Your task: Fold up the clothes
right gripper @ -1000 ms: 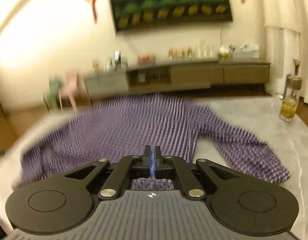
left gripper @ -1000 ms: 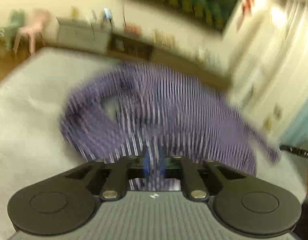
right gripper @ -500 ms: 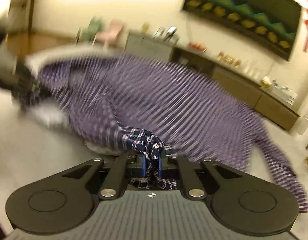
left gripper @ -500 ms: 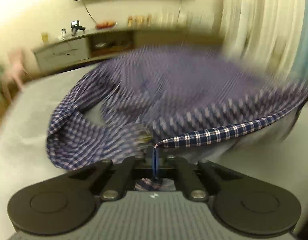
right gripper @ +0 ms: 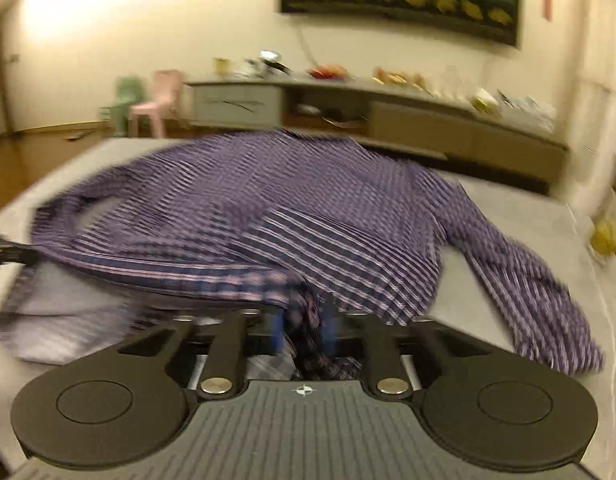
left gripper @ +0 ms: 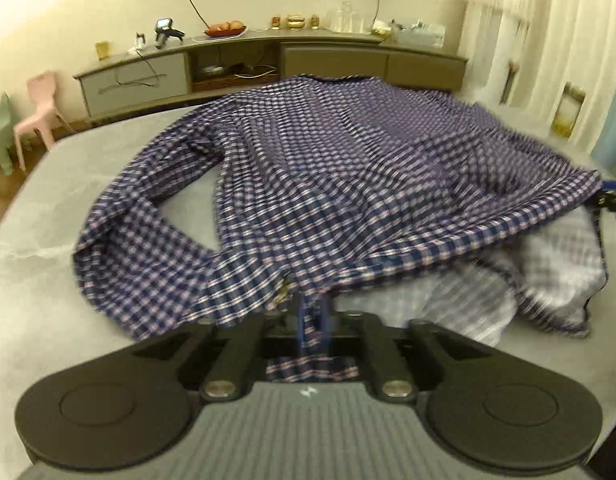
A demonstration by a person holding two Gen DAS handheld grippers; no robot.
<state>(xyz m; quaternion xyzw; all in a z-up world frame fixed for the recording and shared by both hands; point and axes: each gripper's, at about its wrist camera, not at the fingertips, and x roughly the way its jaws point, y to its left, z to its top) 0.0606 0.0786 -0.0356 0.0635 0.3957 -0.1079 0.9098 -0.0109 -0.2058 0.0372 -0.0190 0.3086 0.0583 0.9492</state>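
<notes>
A blue-and-white checked shirt [left gripper: 347, 184] lies spread over a grey marbled table [left gripper: 48, 216], collar at the far side; the left gripper [left gripper: 312, 320] pinches the shirt's near hem between its blue-padded fingers [left gripper: 302, 322], and that hem runs taut to the right, lifted off the table so the pale inside of the cloth shows beneath; the right gripper [right gripper: 304, 330] has its fingers a little apart with bunched shirt cloth gripped between them, though this view is blurred; one sleeve [right gripper: 527, 292] trails to the right on the table; a low sideboard [left gripper: 268, 64] stands along the far wall; a pink chair [left gripper: 38, 108] is far left.
</notes>
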